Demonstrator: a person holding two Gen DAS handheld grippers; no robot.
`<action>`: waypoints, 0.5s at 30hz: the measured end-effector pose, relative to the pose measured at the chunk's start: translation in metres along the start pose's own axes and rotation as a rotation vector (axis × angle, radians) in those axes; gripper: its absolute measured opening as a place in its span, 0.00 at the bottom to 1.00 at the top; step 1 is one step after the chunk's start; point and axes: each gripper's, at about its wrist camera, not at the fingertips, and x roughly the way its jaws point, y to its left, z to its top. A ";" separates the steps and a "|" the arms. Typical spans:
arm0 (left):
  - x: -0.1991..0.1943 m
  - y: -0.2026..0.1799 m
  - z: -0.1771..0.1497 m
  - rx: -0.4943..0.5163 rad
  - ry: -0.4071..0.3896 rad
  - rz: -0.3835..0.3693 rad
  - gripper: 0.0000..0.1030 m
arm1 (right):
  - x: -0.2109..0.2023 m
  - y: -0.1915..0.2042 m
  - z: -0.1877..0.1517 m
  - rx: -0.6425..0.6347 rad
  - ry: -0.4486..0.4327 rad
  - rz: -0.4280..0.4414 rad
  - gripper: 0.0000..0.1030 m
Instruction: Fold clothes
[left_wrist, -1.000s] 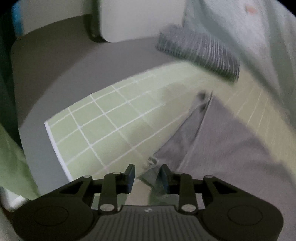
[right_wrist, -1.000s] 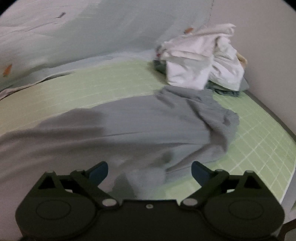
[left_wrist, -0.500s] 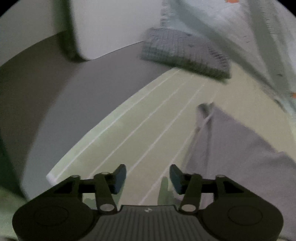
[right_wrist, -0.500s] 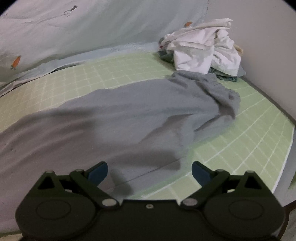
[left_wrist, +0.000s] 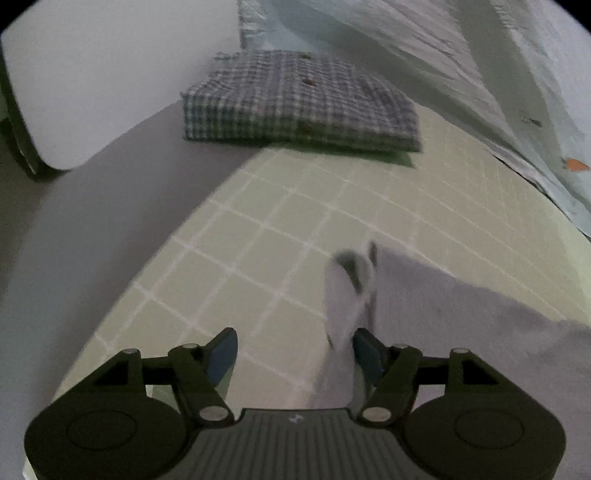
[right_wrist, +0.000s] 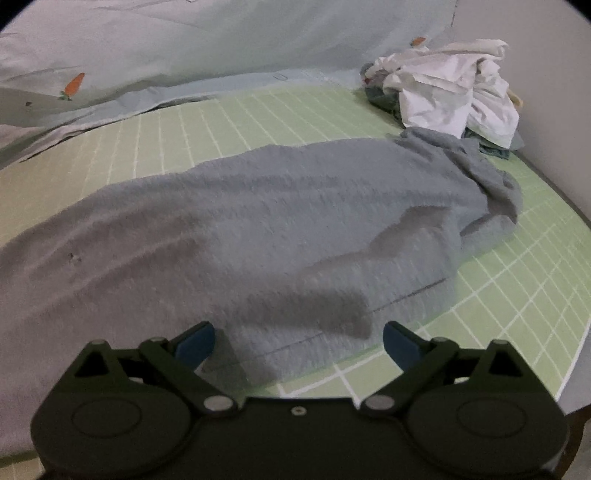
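Two wrist views over a green grid mat on a bed.

Left gripper: jaws have just been opening and now stand apart, released. A narrow strip of the grey garment runs up between them, close against the right-hand pad, w/ clear gap to the left-hand pad; not pinched. From these jaws the bulk of the cloth lies at abt 2–3 o'clock; its corner tip sits at 12–1 o'clock, just ahead.

Right gripper: jaws spread wide, holding nothing. The grey garment fills the view ahead; its near hem passes between and just beyond the pads, w/ the right-hand pad over bare mat. Long axis runs roughly 8 o'clock to 2 o'clock, bunched end at 2 o'clock, near a crumpled white pile.

Judgement: next move prob. a regrasp of the near edge. Each gripper is already at its own end, the right one squarer to the hem.

Also: folded plaid shirt at 12 o'clock in left view, well apart from the jaws. Pale carrot-print bedding behind the mat.
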 end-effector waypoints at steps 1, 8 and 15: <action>0.003 0.003 0.004 -0.015 -0.005 0.014 0.68 | 0.001 0.000 0.000 0.001 0.003 -0.004 0.96; 0.009 0.022 0.020 -0.067 -0.021 0.092 0.68 | 0.007 0.011 0.002 -0.023 0.022 -0.009 0.96; -0.033 0.018 0.009 -0.100 -0.102 -0.041 0.67 | 0.010 0.017 0.001 -0.039 0.033 -0.011 0.97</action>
